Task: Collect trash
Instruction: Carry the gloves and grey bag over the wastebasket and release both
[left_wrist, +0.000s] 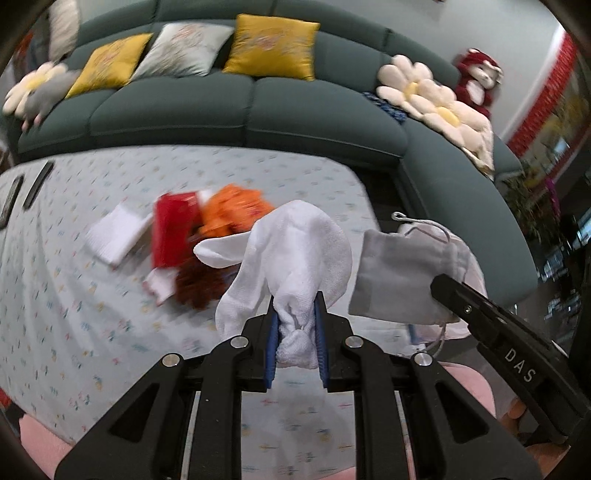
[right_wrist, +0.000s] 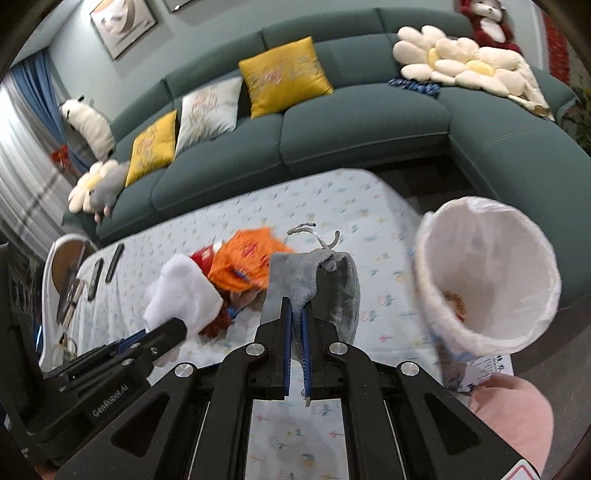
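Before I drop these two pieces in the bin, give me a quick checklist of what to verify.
1. Left gripper clamped on white cloth: ok.
2. Right gripper clamped on grey drawstring pouch: ok.
3. Both pieces lifted clear of the table: ok.
4. Lined bin mouth open and unobstructed: ok.
5. Either piece over the bin: not ok, both hang left of it.
6. Table cleared: not ok, orange wrapper and red packet remain.

We cannot read the blurred red and orange wrappers (left_wrist: 207, 225) near the middle of the table (left_wrist: 74, 295). The white cloth (left_wrist: 291, 254) hides part of them. What lies in the lined bin (right_wrist: 487, 273), off the table's right end, is too small to tell.
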